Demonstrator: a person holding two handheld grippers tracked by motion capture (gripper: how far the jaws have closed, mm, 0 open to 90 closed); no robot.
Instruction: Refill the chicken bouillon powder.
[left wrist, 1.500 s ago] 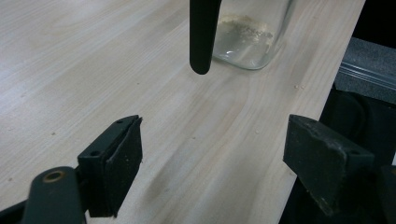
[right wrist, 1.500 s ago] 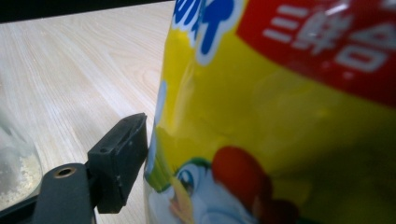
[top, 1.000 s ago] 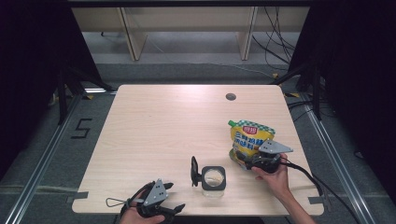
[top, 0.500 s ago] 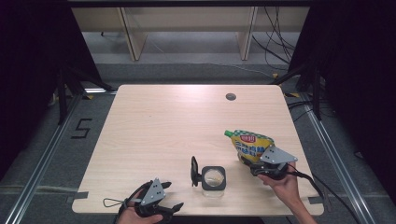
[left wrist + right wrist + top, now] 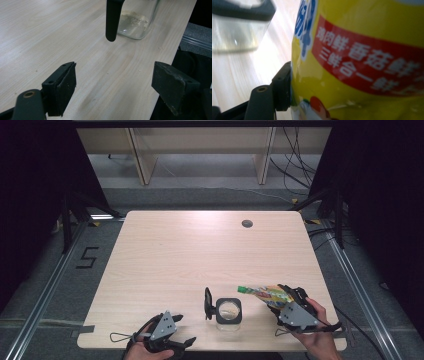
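Wooden table [image 5: 165, 255], right fingers [image 5: 280, 301] clamped on yellow pouch [image 5: 267, 293], left fingers [image 5: 182, 344] apart.

One yellow pouch [image 5: 267, 293], near right. One glass jar [image 5: 229, 311] with black rim, near centre. Two grippers: left gripper [image 5: 175, 346], right gripper [image 5: 280, 302]. One table [image 5: 190, 250].
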